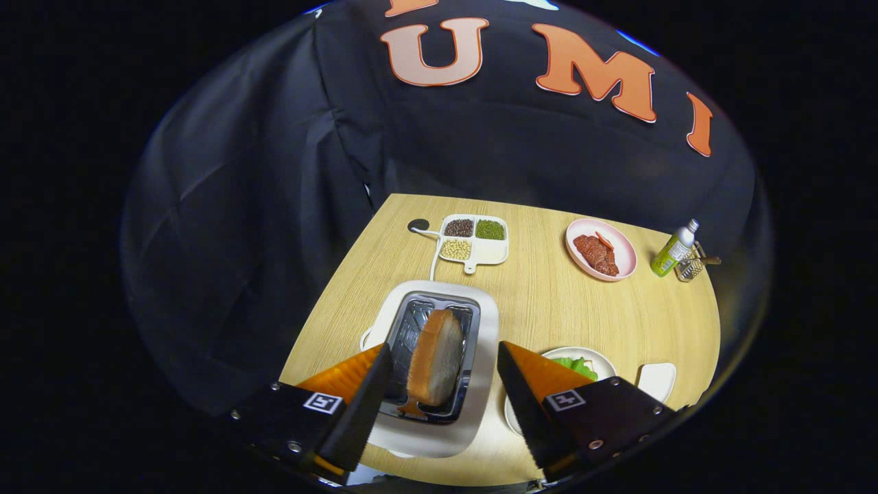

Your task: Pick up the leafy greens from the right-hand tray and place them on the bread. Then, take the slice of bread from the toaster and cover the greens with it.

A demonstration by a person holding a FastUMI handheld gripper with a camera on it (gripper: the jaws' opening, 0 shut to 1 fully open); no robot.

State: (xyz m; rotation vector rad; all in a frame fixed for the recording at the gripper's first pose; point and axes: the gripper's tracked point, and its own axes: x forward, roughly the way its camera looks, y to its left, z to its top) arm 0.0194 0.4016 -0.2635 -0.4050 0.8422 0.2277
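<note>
The bread slice [435,357] is seen upright in the toaster [439,370], between the spread fingers [444,367], untouched.

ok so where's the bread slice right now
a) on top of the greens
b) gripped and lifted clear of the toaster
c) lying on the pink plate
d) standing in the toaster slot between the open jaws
d: the bread slice stands upright in the toaster slot, with the gripper jaws open on either side and not pressing on it.
</note>
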